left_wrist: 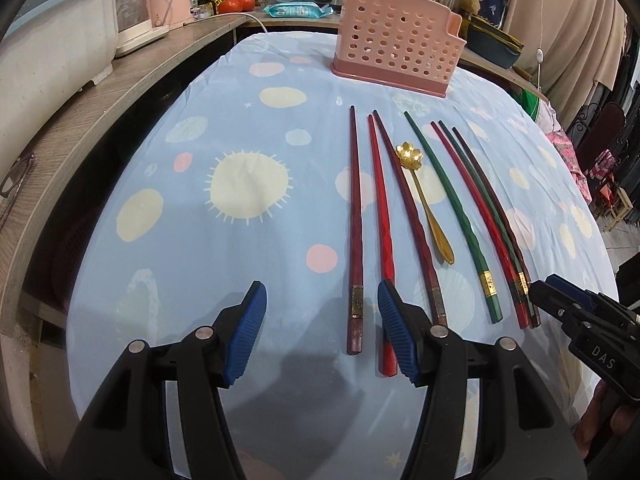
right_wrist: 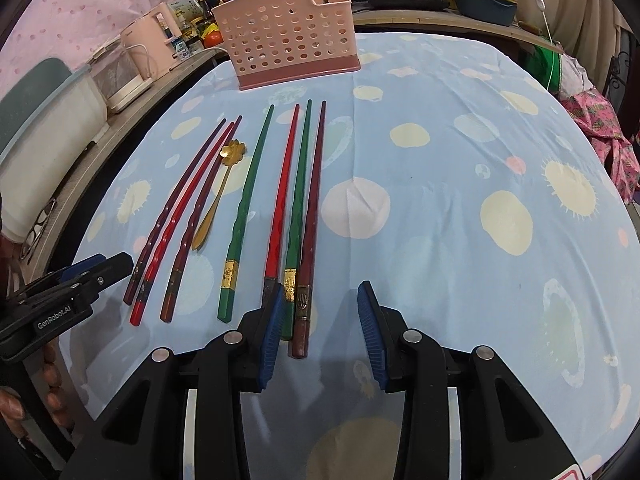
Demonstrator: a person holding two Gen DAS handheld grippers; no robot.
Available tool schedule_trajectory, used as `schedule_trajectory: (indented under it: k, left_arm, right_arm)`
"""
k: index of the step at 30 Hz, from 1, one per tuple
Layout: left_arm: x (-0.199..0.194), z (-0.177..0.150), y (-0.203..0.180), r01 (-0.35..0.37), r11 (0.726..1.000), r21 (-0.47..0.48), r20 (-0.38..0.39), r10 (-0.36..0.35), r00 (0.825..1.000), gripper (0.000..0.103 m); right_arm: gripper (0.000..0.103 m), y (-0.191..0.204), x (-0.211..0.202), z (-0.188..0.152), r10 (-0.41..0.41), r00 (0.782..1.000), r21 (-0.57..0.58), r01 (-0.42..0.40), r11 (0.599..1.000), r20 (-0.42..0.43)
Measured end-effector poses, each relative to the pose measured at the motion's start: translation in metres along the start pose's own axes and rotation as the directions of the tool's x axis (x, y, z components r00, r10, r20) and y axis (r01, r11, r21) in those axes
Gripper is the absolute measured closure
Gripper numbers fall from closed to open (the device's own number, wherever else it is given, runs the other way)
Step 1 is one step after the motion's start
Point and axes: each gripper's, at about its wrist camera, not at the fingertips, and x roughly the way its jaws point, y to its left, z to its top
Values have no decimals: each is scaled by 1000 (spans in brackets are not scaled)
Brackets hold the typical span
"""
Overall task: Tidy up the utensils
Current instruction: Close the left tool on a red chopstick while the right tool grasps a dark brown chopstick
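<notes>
Your left claw [left_wrist: 322,306] reads "GenRobot.AI", right claw [right_wrist: 322,306] "DAS"; both gape, empty. Chopsticks [left_wrist: 355,232] and gold spoon [left_wrist: 424,200] lie before the pink holder [left_wrist: 396,50].

Bare tablecloth [right_wrist: 460,184] right of chopsticks [right_wrist: 280,208]; pink caddy [right_wrist: 288,40] blocks far edge.

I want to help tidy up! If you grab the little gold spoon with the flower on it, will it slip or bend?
The gold spoon looks like shiny metal, so it probably stays stiff but may slide between the fingertips. Its handle is thin and lies flat on the tablecloth, so pinching it could be fiddly. It looks small, likely light.
</notes>
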Motion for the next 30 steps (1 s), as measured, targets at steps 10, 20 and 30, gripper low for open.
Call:
schedule_trajectory:
  k: [10,20,30]
  left_arm:
    - [9,-3,1,-7,1000,-4,-24,7,1000,48]
    - [11,-5,0,-21,1000,15,-20,21,1000,49]
    - [11,-7,-2,-34,999,28,-11,34,999,53]
  right_arm:
    - [75,-4,5,0,-4,1000,12,4,1000,-12]
    - [76,-4,5,-1,-8,1000,14,8,1000,-9]
    - [84,-6,7,-4,-41,999,-3,41,999,-8]
